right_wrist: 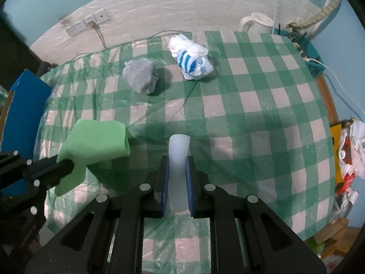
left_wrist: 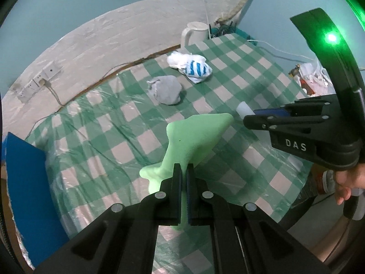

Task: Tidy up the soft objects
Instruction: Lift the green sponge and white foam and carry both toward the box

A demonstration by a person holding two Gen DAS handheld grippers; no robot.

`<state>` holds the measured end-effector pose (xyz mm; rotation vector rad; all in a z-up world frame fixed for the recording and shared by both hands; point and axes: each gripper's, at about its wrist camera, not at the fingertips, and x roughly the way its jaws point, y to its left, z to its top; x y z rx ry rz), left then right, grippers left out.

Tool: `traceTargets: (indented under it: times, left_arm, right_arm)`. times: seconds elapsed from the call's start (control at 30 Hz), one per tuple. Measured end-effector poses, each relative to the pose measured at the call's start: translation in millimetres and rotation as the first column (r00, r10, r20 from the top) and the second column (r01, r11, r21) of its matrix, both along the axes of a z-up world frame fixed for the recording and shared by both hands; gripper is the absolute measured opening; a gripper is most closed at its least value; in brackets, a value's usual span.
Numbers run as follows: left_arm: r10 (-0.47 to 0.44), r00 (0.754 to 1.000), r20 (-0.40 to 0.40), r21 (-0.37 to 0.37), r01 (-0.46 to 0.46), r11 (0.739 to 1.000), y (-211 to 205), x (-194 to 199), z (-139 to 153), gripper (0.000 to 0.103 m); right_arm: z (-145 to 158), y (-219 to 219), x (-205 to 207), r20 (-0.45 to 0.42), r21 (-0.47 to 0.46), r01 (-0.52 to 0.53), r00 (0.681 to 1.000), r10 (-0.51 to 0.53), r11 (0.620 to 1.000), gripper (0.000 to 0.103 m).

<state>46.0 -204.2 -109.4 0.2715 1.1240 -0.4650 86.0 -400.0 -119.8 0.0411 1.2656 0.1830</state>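
Observation:
My left gripper is shut on a light green foam sponge and holds it above the checked tablecloth; it also shows in the right wrist view with the sponge. My right gripper is shut on a white foam block, seen at the right in the left wrist view. A grey balled sock and a white and blue striped cloth bundle lie at the far side of the table.
A blue box stands at the table's left edge. A white kettle stands at the far edge beside cables. A plastic bag of items lies right. Wall sockets sit behind.

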Motion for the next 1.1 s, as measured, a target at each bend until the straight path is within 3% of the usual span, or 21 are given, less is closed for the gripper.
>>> traceTargets:
  times: [1.1]
  left_arm:
    - [0.164, 0.978, 0.13, -0.071, -0.156, 0.985, 87.6, -17.7, 66.2, 0.003]
  right_arm:
    - [75.7, 82.5, -21.1, 0.127, -0.008, -0.173, 0.977, 0.173, 0.985, 0.013]
